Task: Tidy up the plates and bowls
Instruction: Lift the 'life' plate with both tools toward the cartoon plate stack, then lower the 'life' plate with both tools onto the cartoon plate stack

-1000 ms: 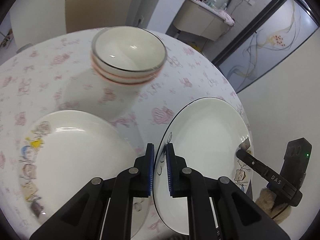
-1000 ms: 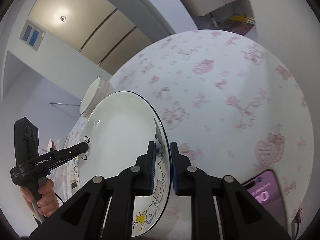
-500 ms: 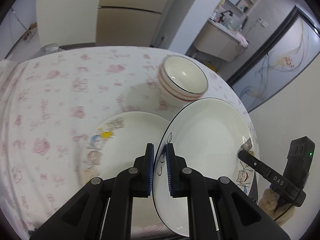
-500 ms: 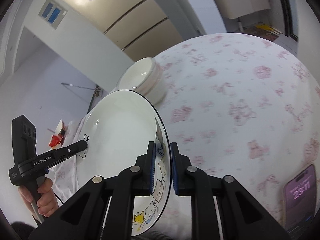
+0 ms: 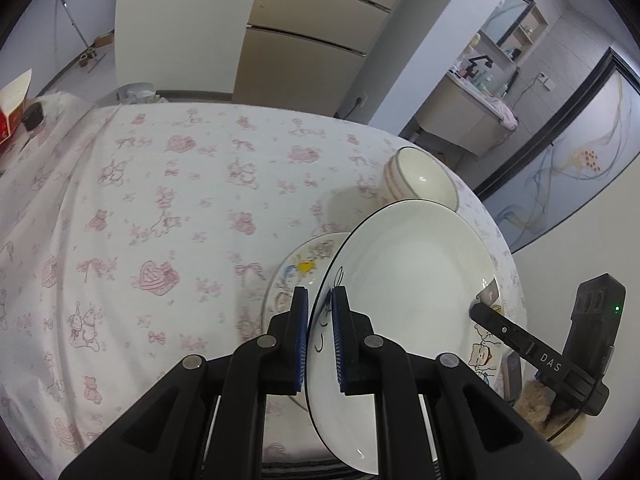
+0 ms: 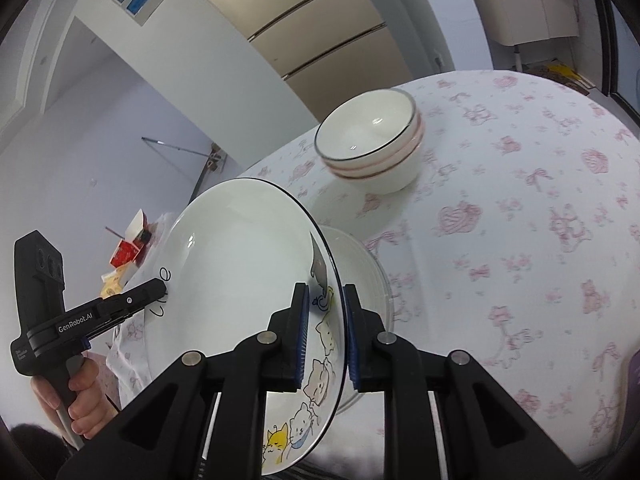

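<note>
A white plate [image 5: 400,280] with a black rim and cartoon cats is held tilted above the table. My left gripper [image 5: 320,292] is shut on its near rim. My right gripper [image 6: 324,290] has the opposite rim [image 6: 240,272] between its pads, and its jaws are opening slightly. Each gripper also shows in the other's view, the right gripper [image 5: 484,308] and the left gripper [image 6: 160,284]. A second cartoon plate [image 5: 296,268] lies on the tablecloth, partly hidden behind the held one. A stack of white bowls [image 6: 372,140] with pink bands stands beyond it.
The round table [image 5: 160,200] wears a white cloth with pink prints. A red and white box [image 5: 12,120] sits at its far left. A phone [image 6: 634,364] lies at the right edge. A hand [image 6: 80,400] grips the left tool's handle.
Both grippers carried the held plate across the table and a little higher. In the left wrist view the bowl stack and the lying plate slid right and farther off. The right jaws parted slightly.
</note>
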`<state>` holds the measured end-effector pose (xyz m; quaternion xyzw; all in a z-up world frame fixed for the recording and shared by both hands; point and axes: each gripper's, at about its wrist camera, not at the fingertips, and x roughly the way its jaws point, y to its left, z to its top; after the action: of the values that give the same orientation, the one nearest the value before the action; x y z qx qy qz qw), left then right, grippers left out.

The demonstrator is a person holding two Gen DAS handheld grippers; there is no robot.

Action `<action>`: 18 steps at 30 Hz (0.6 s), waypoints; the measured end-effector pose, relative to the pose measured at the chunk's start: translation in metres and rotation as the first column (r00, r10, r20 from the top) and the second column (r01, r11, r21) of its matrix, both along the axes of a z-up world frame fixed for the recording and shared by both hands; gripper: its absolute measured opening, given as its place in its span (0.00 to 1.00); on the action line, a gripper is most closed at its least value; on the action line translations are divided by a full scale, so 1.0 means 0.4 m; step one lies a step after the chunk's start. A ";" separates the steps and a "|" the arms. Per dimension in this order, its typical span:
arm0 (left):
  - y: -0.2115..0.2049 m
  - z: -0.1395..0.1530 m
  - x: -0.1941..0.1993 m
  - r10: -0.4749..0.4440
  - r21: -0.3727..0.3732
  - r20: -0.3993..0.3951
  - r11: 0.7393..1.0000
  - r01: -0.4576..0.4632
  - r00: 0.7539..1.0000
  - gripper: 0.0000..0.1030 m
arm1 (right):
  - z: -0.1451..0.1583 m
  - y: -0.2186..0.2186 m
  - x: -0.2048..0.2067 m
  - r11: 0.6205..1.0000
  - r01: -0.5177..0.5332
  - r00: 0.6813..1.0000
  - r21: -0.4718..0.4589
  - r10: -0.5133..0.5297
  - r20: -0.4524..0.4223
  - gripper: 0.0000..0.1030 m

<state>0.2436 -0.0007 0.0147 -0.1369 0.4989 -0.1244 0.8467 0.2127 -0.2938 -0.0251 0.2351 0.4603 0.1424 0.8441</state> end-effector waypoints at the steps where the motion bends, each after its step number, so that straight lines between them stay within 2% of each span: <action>1: 0.007 -0.010 0.003 0.003 -0.001 -0.006 1.000 -0.003 1.000 0.12 | -0.006 0.008 0.005 1.000 -0.002 1.000 -0.002 0.002 -0.007 0.17; 13: 0.044 -0.106 0.033 0.018 0.004 -0.052 1.000 -0.018 0.998 0.12 | -0.074 0.063 0.051 0.999 -0.024 0.997 -0.032 0.022 -0.071 0.17; 18: 0.040 -0.110 0.037 0.003 0.036 -0.027 0.999 -0.002 1.000 0.12 | -0.093 0.070 0.059 0.999 -0.036 0.996 -0.031 0.033 -0.088 0.17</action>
<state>0.2583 0.0152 -0.0292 -0.1242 0.5123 -0.1124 0.8423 0.2363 -0.2657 -0.0623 0.2195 0.5033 0.1391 0.8241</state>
